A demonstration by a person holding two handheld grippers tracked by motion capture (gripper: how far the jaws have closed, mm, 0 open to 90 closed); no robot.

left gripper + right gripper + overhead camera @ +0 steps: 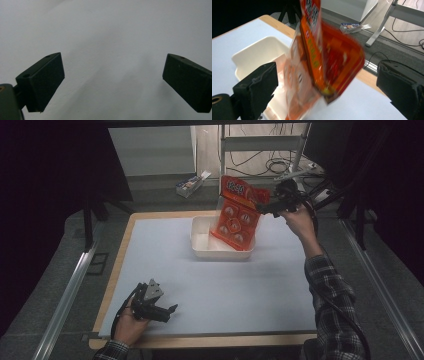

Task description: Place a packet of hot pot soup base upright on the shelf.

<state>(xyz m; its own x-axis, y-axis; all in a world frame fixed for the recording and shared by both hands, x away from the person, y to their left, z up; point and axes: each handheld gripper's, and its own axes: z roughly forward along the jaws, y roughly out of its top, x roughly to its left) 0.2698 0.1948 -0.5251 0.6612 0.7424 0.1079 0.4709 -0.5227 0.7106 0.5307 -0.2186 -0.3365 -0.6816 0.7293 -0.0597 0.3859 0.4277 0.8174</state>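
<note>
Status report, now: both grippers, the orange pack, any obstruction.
Right gripper open, clear of orange pack. Pack standing tilted in white tray. Left gripper open, nothing between.

Grey carpet floor (55, 255), cables (280, 166) behind table (165, 270).

A person in dark plaid flannel sleeves works two black handheld grippers. The left gripper (171, 309) carries a grey three-cornered plate; a black cable trails from the right gripper (260, 209). Both have blocky black jaws.

A table (165, 255) with a pale blue-grey top and a wooden edge carries a white tub (201, 240) near its far side. An orange packet (235, 217) stands tilted in the tub.
</note>
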